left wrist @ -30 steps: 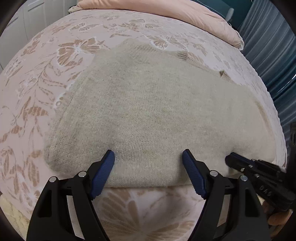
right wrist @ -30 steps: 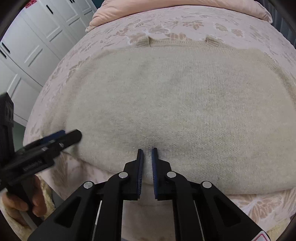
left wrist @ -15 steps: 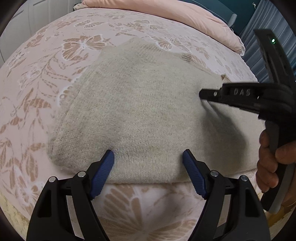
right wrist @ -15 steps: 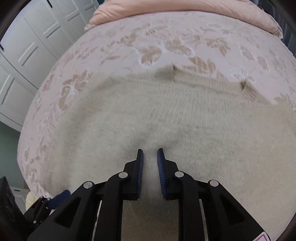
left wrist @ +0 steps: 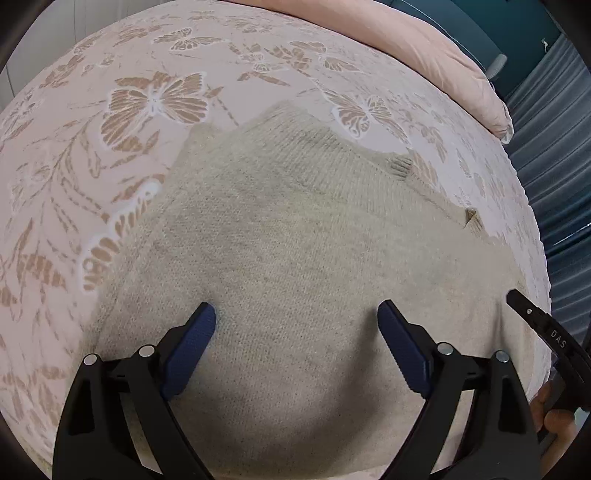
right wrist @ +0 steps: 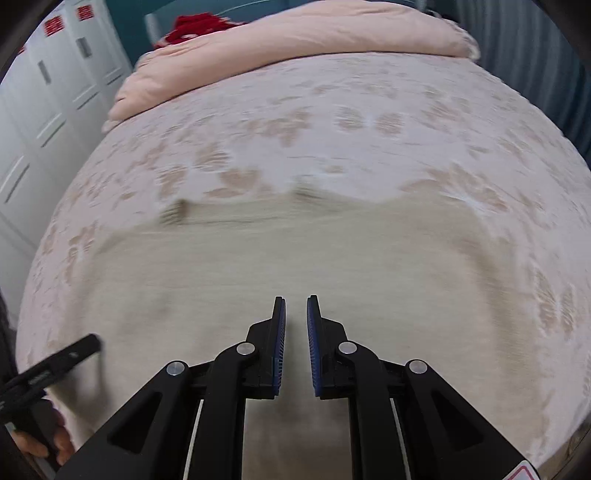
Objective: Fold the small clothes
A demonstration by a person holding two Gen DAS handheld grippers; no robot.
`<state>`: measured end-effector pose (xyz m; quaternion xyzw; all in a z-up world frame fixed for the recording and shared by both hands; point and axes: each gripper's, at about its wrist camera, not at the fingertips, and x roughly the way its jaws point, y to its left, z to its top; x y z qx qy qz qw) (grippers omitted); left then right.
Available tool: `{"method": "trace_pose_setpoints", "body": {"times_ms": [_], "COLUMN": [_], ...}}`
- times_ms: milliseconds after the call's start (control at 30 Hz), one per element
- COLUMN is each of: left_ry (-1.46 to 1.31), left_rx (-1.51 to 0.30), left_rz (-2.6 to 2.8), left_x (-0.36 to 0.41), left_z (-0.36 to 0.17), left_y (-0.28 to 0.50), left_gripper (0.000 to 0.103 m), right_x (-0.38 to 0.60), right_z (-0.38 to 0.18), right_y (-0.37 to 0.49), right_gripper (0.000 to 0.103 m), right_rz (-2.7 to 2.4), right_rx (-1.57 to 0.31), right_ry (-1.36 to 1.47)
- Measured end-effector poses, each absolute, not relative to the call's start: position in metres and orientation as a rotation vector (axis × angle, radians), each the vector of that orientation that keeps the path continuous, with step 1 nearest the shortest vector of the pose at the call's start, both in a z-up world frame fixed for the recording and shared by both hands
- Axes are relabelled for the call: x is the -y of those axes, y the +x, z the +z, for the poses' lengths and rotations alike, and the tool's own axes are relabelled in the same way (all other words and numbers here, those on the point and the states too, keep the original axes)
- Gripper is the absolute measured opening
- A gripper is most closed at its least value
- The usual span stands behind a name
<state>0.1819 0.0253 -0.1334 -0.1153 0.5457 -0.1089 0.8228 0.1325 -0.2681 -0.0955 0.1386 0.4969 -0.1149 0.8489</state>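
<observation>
Floral bedspread, beige knit garment, pink duvet behind, possibly red cloth.

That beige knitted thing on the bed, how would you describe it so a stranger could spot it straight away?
Start at the wide bed with its pink butterfly-print cover. The knitted garment lies flat on it, nearer than the plain pink duvet folded at the far end. It alone is pale beige, fuzzy and unpatterned.

right gripper slightly parted, over sweater

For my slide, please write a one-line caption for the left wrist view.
Open left gripper over a beige sweater lying on a floral bedspread.
</observation>
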Motion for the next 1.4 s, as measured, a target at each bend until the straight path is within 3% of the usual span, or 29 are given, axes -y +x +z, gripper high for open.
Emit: {"method": "trace_pose_setpoints", "body": {"times_ms": [67,133,233,333,500,967,1167,1400], "left_ry": [-0.171,-0.102,-0.057,-0.073,-0.063,0.003,0.006,0.002], "left_rx": [-1.151,-1.132,-1.113,-1.131,-1.151,-1.176,-1.175,-1.171], "left_rz": [-0.235,-0.229,-0.206,-0.19,-0.186,-0.204,-0.223,-0.225], "left_x": [-0.018,-0.009,-0.003,-0.004,-0.007,-0.006,-0.007,-0.007], "left_z": [-0.135,-0.138,-0.14,-0.138,-0.131,-0.137,-0.138,-0.139], "left_y": [0.177,0.171,0.167,0.17,0.161,0.15,0.151,0.149], "left_gripper": [0.088,0.09,0.092,0.093,0.093,0.095,0.096,0.096], "right_x": [0.325,0.37,0.39,0.348,0.23,0.119,0.173,0.322], "right_z": [-0.11,-0.122,-0.122,-0.093,-0.067,-0.132,-0.095,-0.082], "right_y": [0.099,0.066,0.047,0.062,0.111,0.231,0.191,0.058], "right_gripper": [0.008,0.0,0.0,0.011,0.011,0.009,0.009,0.012], "right_rz": [-0.421,-0.534,-0.489,-0.394,-0.053,0.067,-0.031,-0.382], "right_rx": [-1.059,-1.039,-1.014,-0.982,-0.992,-1.195,-1.08,-0.995], "right_ry": [0.31,0.363,0.527,0.475,0.341,0.135,0.238,0.435]}}
